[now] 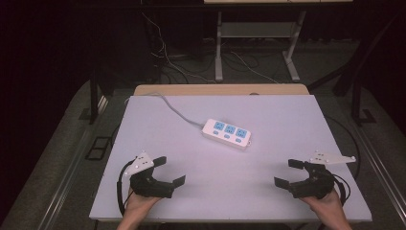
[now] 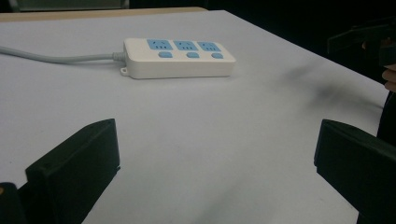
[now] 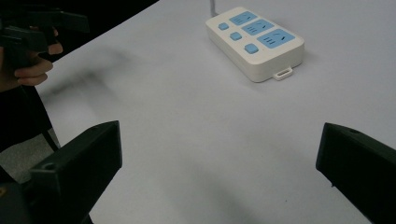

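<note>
On the near side of the power strip, at your edge of the white table (image 1: 191, 191), your two hands hold the grippers low over the bare surface. Your left gripper (image 1: 171, 170) sits near-left of the strip, its jaws spread wide and grasping nothing; in the left gripper view the two black jaws rise at the bottom corners with only empty tabletop between them. Your right gripper (image 1: 289, 173) sits near-right of the strip, jaws likewise spread and empty, and the right gripper view shows the same wide gap over plain white surface. Both grippers are well apart from the strip and from each other.

Farther in, toward the middle of the table, the power strip (image 1: 226, 133) lies flat, angled slightly, with three blue sockets on top and three blue buttons along its nearer edge. Its grey cable (image 1: 173, 110) leaves the strip's left end and runs away to the far-left corner of the table. Beyond the strip, past the table's far edge, a wooden board (image 1: 220, 89) shows, then the dark floor with loose wires (image 1: 167, 57) and a white desk frame (image 1: 258, 43).
</note>
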Tool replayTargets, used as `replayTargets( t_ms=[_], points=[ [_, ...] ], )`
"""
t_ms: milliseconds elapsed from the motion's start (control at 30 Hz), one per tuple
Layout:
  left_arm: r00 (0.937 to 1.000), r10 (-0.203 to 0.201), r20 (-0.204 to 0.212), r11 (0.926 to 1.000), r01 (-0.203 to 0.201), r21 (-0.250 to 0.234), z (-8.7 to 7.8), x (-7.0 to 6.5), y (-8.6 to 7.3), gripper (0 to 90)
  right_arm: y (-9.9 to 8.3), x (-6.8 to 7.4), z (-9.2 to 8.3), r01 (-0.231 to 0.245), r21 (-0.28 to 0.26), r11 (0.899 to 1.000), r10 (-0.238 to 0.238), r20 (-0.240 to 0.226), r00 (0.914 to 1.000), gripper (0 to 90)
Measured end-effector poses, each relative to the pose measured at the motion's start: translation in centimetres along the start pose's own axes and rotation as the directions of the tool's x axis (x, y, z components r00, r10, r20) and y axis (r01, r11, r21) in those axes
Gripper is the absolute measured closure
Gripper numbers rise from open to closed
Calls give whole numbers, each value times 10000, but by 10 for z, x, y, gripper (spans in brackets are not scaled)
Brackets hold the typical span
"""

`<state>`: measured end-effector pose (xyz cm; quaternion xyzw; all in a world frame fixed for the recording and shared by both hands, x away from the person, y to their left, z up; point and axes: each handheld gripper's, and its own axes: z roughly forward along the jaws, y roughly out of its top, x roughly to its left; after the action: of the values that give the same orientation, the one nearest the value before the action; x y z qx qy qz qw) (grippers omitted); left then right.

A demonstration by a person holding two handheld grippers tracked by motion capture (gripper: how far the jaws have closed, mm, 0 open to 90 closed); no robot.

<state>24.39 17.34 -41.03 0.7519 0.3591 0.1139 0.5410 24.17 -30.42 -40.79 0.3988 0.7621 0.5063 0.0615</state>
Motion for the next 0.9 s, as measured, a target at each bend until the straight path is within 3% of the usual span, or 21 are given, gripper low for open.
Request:
replayTargets(
  t_ms=[233, 900],
  points=[
    [9999, 58, 98, 9997, -61, 241, 3, -1, 0, 0, 0, 0, 1, -1, 123, 9999, 2, -88, 10000, 4],
    [9998, -41, 174, 9996, 36, 273, 3, 1, -2, 0, 2, 1, 4, -38, 581, 9983, 41, -53, 10000, 4]
  ],
)
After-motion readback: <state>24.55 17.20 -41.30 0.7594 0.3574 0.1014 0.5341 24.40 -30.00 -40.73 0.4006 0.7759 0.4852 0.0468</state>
